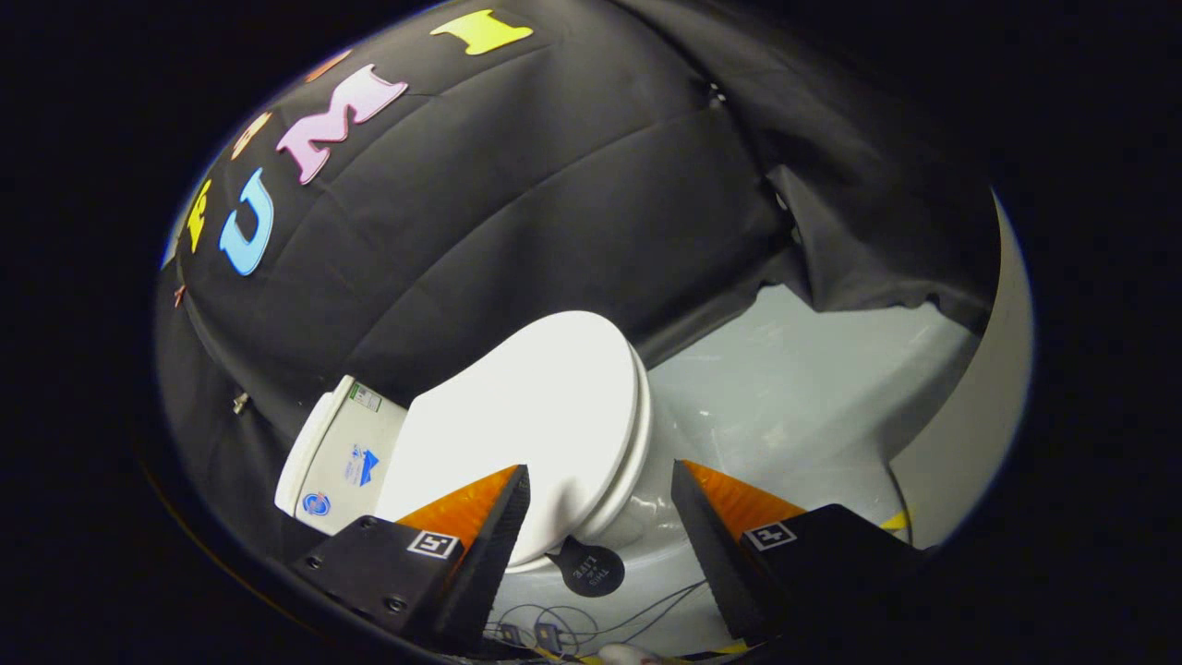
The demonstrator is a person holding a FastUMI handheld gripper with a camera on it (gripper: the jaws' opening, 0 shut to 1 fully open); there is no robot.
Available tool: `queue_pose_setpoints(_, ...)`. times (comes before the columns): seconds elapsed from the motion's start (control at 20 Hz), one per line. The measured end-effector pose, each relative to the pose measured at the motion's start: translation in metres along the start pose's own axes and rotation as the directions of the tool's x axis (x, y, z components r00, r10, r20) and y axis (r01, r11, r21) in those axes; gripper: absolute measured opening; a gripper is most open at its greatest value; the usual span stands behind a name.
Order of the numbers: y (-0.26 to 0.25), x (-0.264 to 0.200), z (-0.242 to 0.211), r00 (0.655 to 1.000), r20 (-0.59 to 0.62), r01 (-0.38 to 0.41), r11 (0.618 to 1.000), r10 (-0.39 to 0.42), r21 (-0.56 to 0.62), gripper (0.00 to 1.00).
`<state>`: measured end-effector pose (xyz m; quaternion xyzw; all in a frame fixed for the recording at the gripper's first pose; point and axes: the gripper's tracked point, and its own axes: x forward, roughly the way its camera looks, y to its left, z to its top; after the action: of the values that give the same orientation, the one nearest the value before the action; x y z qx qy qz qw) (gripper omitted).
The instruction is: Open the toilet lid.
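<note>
Tongs wide open at a closed toilet.
The gripper [600,503] holds nothing; the toilet lid [526,416] lies down, just ahead, its rim between the fingers.

A pale grey floor [813,388] carries a white toilet [637,499], its lid [526,416] down and its tank [337,457] against the black cloth wall. Thin dark cables [591,621] and small connectors [526,635] lie on the floor near the toilet's base. The edge of the black cloth [859,268] drapes down to the floor beyond the toilet.
</note>
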<state>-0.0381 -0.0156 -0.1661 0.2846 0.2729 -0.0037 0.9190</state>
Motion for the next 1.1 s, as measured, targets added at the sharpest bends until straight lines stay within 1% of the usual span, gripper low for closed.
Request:
queue_pose_setpoints(0.1,-0.002,0.002,-0.013,0.999,-0.049,-0.009,0.996,0.014,0.093,0.96)
queue_pose_setpoints(0.2,-0.007,0.004,-0.024,0.995,-0.094,-0.008,0.984,0.025,0.18,0.95)
queue_pose_setpoints(0.3,-0.01,0.007,-0.033,0.992,-0.12,-0.006,0.972,0.034,0.233,0.95)
queue_pose_setpoints(0.4,-0.01,0.008,-0.037,0.99,-0.131,-0.01,0.967,0.045,0.254,0.95)
queue_pose_setpoints(0.5,-0.01,0.006,-0.041,0.987,-0.149,-0.021,0.956,0.067,0.293,0.81)
queue_pose_setpoints(0.7,-0.007,0.006,-0.051,0.978,-0.178,-0.037,0.926,0.111,0.377,0.81)
queue_pose_setpoints(0.75,-0.003,0.004,-0.049,0.975,-0.176,-0.052,0.913,0.134,0.405,0.81)
queue_pose_setpoints(0.8,-0.004,0.003,-0.049,0.976,-0.172,-0.05,0.907,0.133,0.419,0.73)
queue_pose_setpoints(0.85,-0.004,0.0,-0.054,0.973,-0.186,-0.046,0.91,0.134,0.412,0.66)
queue_pose_setpoints(0.9,-0.006,-0.004,-0.062,0.971,-0.199,-0.046,0.919,0.133,0.393,0.66)
queue_pose_setpoints(1.05,-0.01,-0.01,-0.06,0.968,-0.203,-0.059,0.921,0.146,0.385,0.66)
queue_pose_setpoints(1.1,-0.017,-0.008,-0.061,0.971,-0.206,-0.034,0.921,0.123,0.388,0.56)
